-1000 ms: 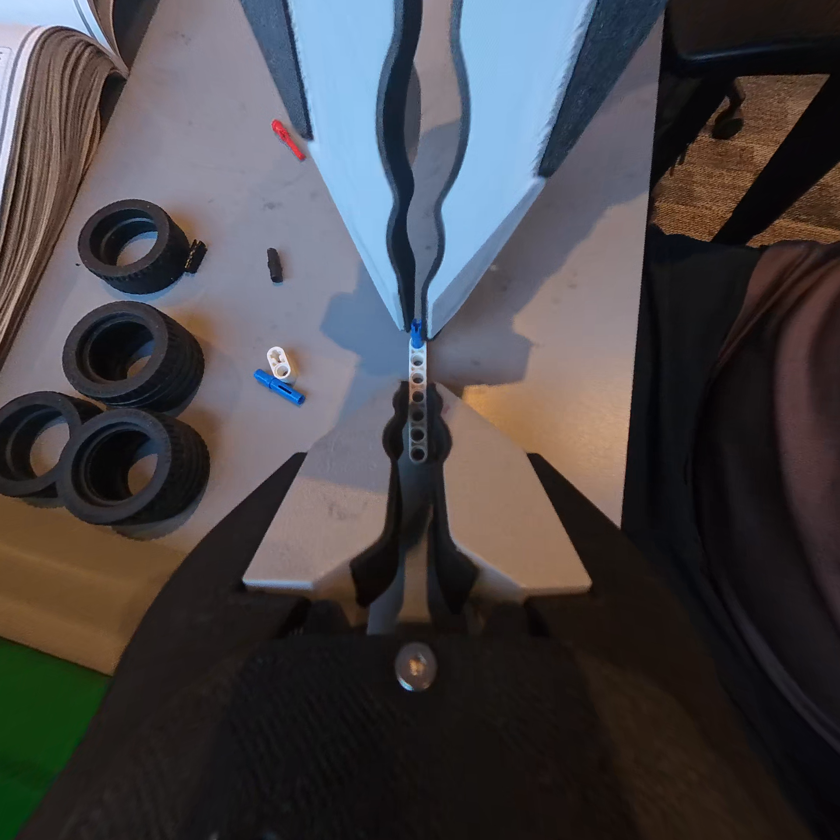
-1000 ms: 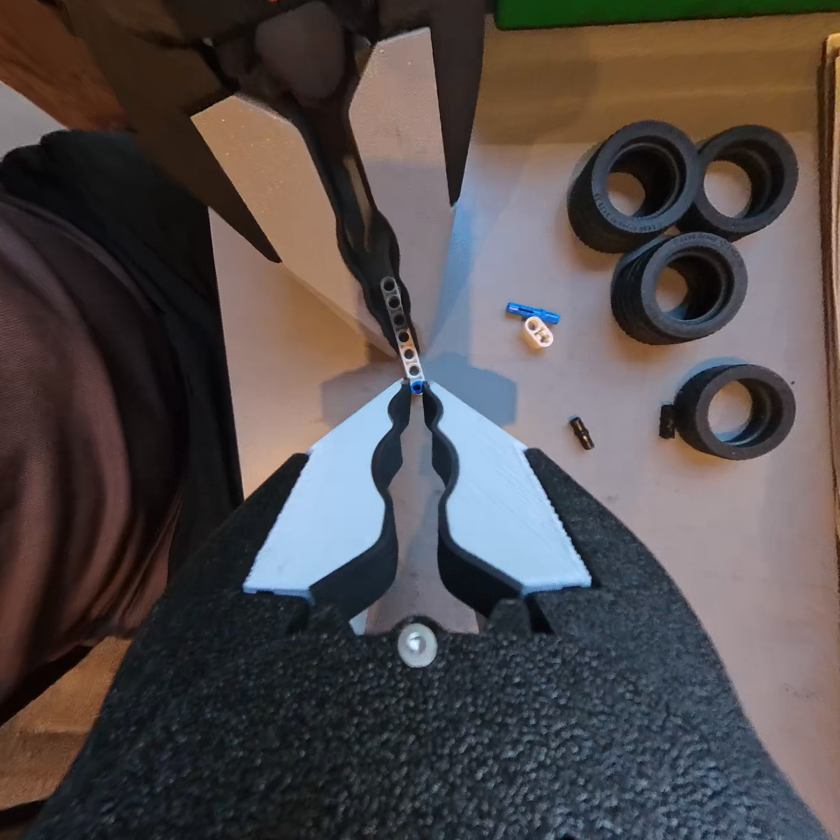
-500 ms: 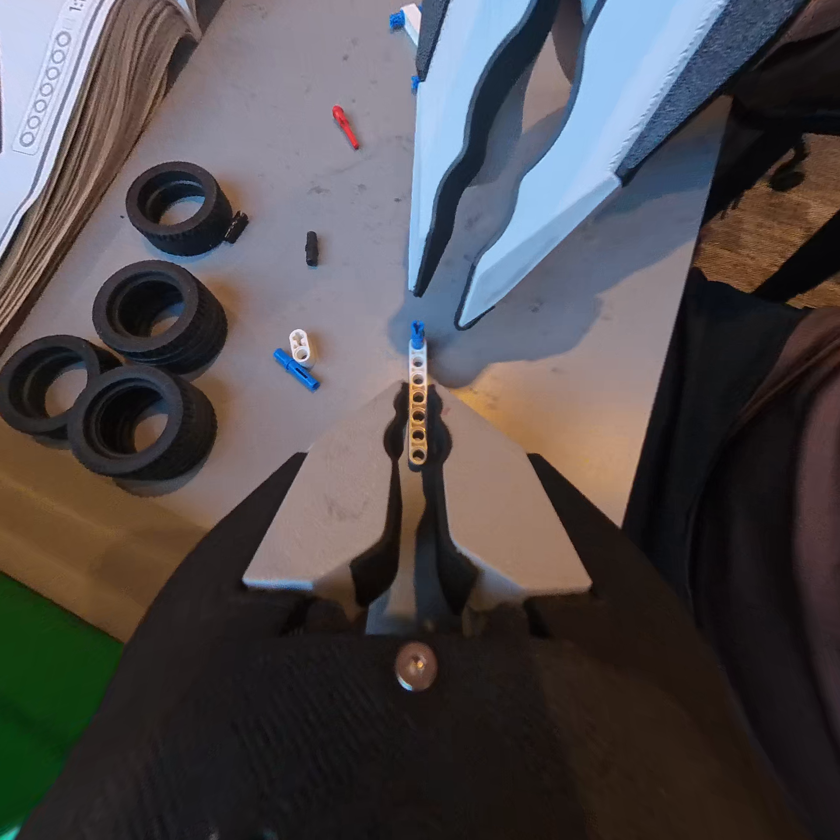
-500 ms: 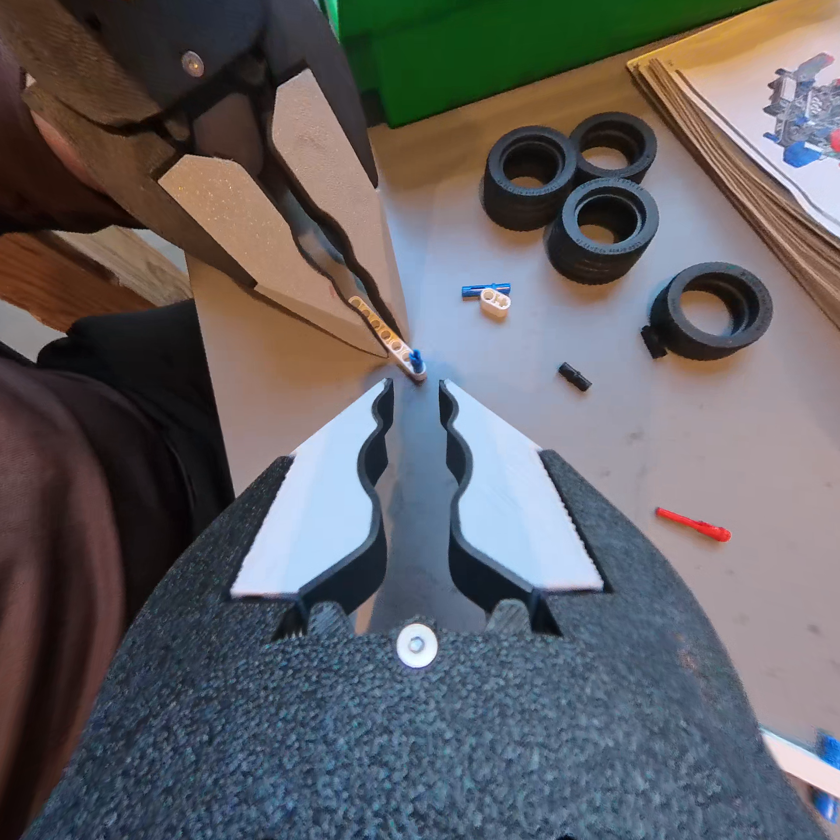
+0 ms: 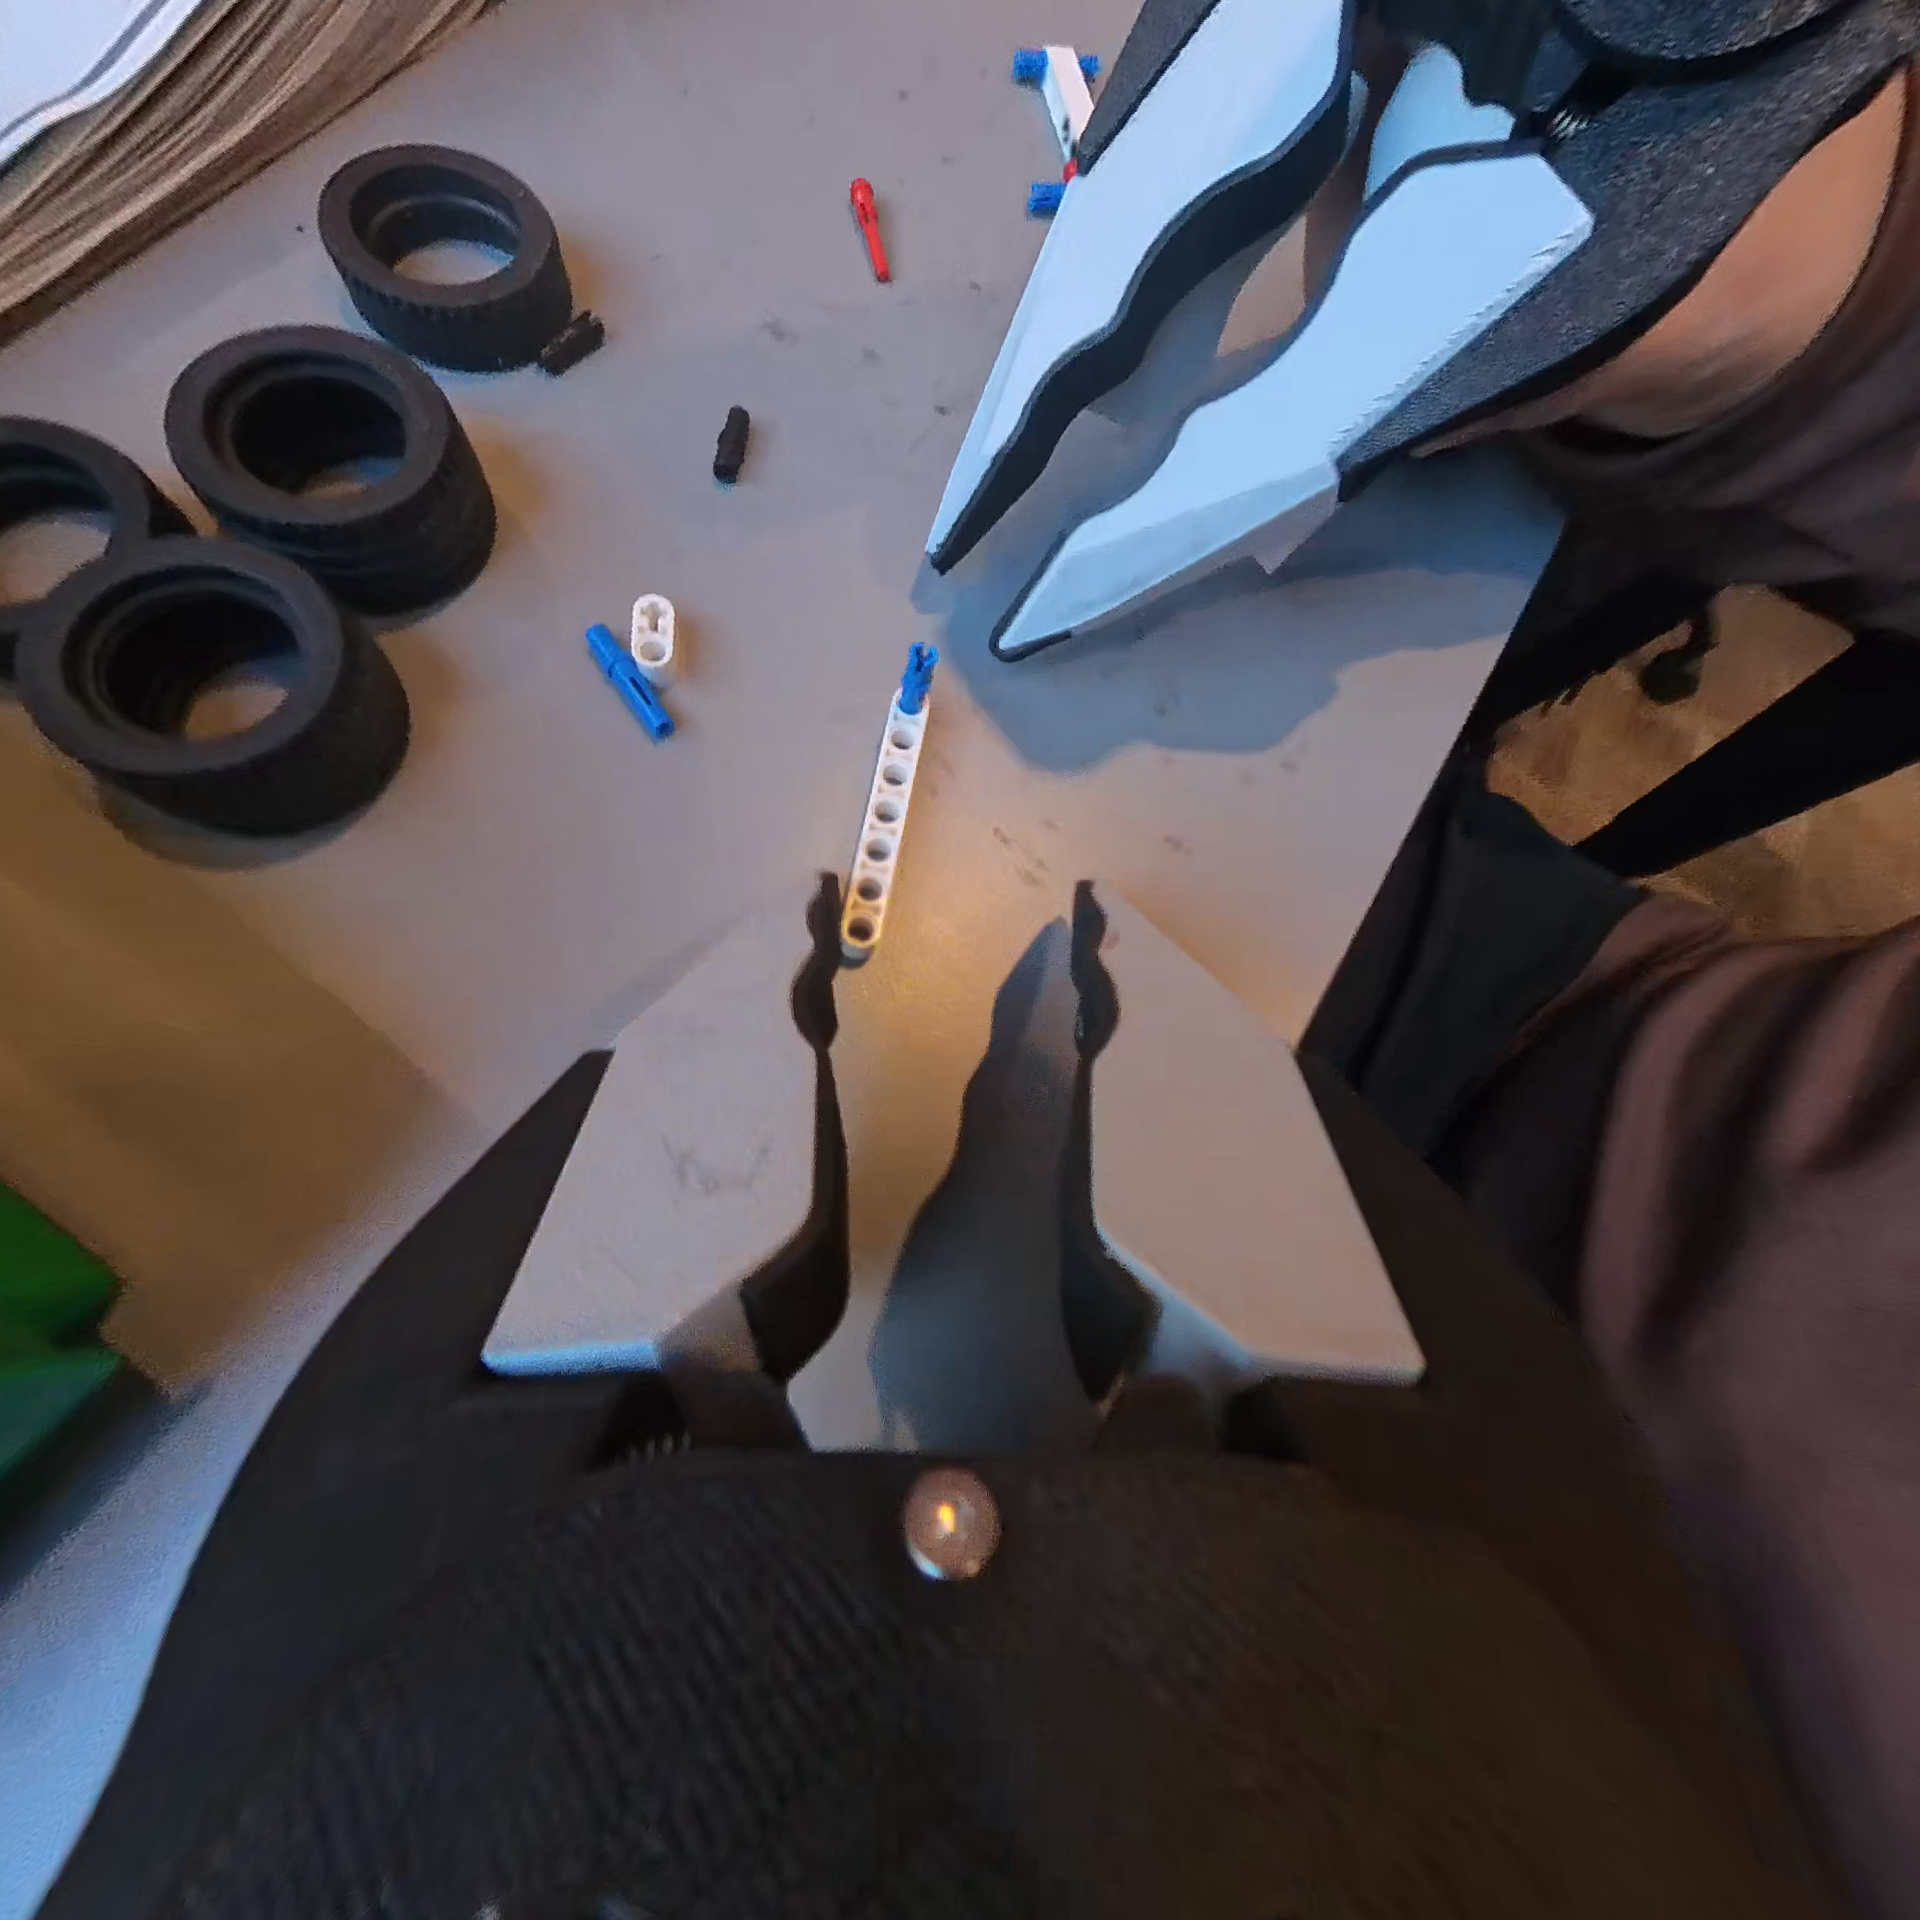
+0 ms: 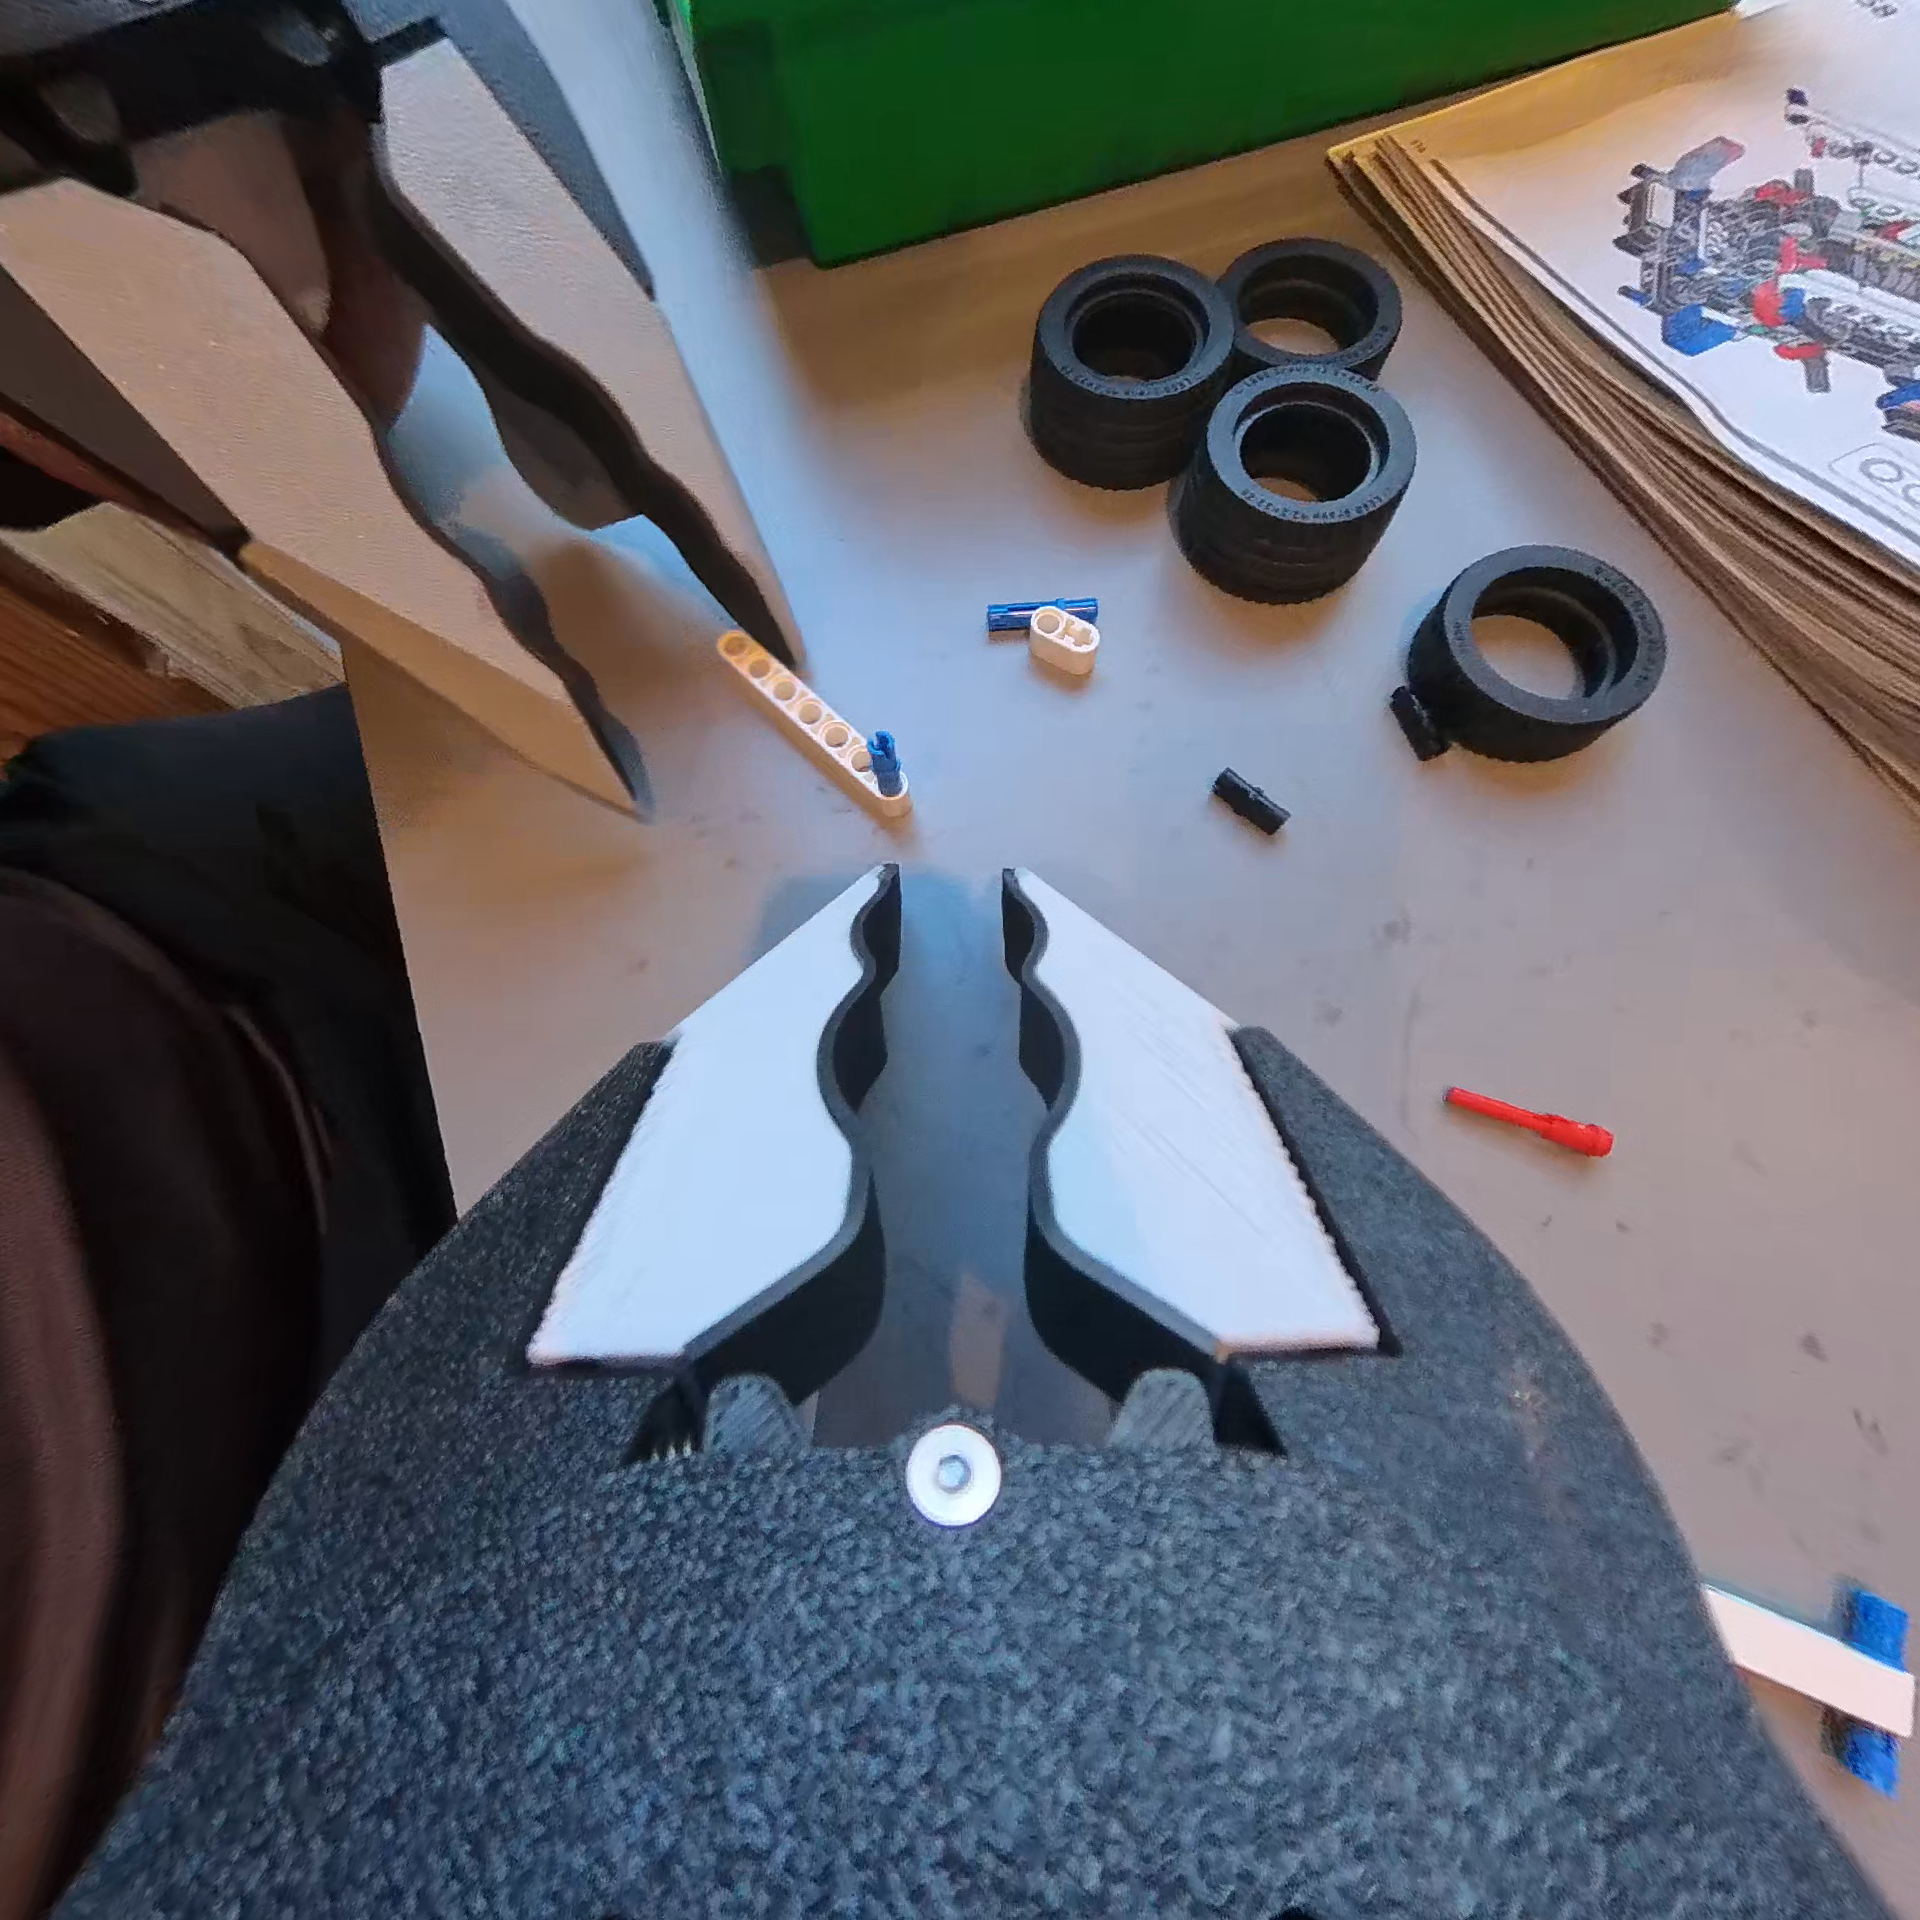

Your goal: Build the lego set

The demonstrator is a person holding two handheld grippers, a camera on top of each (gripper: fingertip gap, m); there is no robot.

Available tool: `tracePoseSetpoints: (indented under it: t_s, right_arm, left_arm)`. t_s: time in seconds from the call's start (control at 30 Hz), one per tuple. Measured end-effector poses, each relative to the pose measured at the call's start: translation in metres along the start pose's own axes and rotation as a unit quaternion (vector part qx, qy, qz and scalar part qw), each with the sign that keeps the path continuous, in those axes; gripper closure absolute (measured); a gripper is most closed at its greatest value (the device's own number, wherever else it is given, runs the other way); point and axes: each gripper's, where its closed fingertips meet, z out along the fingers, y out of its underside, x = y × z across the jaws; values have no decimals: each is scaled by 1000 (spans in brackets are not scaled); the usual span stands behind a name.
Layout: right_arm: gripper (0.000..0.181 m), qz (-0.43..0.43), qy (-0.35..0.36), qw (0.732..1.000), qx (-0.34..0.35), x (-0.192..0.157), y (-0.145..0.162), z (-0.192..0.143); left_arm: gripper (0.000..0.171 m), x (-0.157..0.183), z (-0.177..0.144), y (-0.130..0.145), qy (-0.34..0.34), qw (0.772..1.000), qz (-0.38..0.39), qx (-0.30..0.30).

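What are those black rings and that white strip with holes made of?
The black rings look like matte rubber tyres: dull surface, fine ridged tread. The white strip seems hard moulded plastic, smooth with crisp round holes, and the blue pin in its end looks like the same plastic.

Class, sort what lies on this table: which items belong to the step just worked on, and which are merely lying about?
In the job: white beam; blue pin standing in its end hole; left gripper and right gripper, both open.

Lying about: black tyres; red pin; small black pin; instruction booklet; green box.
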Motion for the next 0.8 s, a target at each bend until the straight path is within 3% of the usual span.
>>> tracePoseSetpoints:
  t_s: [0.17,0.3,0.57,0.63,0.8]
  right_arm:
    - [165,18,10,1000,15,6,-4,-3]
    - [179,28,31,998,56,13,-13,-12]
    - [168,82,23,989,120,27,-25,-28]
    - [168,90,20,988,125,28,-26,-29]
    - [168,87,25,987,132,28,-27,-31]
  left_arm:
    - [130,17,5,-3,32,999,-25,9]
    - [125,22,11,-7,24,1000,-7,-2]
    - [130,-31,-14,-31,-62,998,-19,21]
    - [136,-46,-8,-37,-94,996,-2,6]
    - [145,-58,18,-30,-102,994,-5,-50]
